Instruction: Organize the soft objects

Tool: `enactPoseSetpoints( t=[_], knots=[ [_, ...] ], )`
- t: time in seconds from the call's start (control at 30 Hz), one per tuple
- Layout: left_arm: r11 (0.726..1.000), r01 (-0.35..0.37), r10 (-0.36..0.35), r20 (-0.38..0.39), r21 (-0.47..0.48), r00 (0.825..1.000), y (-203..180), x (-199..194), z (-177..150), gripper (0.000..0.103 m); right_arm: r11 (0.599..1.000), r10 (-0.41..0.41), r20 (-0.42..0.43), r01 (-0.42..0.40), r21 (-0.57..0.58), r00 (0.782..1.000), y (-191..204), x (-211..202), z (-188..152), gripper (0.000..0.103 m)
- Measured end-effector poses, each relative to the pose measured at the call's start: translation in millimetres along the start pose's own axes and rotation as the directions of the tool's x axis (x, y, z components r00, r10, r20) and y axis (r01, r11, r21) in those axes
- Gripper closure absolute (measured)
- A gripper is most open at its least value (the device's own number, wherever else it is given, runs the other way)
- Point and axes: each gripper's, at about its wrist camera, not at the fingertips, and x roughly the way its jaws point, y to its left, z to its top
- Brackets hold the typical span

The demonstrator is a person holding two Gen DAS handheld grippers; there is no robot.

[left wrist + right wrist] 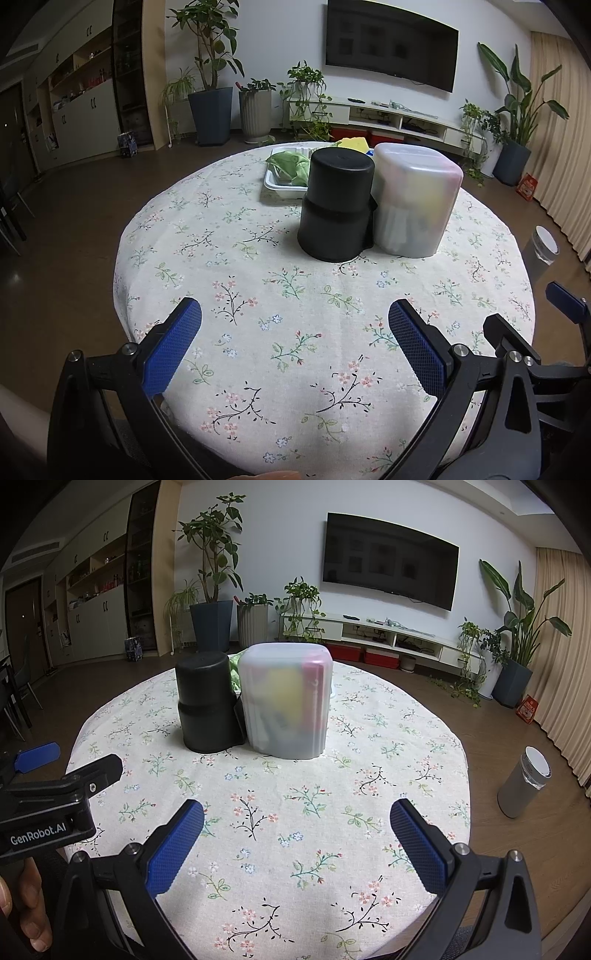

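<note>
Left tongs (294, 325) and right tongs (297, 823) both spread wide, empty, over the near side of the table (229, 258). Soft stuff sits far side: green cloth (290, 168) in the white tray (275, 184), yellow sponge (354, 143) behind it, both partly hidden by the black can (336, 206) and frosted box (415, 199). Cloth looks light and limp; I'd pinch a bunched fold, not a flat edge.

Tray (275, 183) part-hidden behind black cup (338, 205); contents unclear.

Matt black canister (337, 205), frosted plastic tub (415, 199), cloth tablecloth (295, 332)
</note>
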Motion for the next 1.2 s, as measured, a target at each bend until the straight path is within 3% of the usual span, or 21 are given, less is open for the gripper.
enactPoseSetpoints(
  t=[1.2],
  knots=[
    [1.000, -0.007, 0.007, -0.011, 0.004, 1.000, -5.2, 1.8, 3.3, 0.000, 1.000, 0.001, -0.003, -0.001, 0.000, 1.000, 0.4, -3.5, 0.4, 0.000]
  ],
)
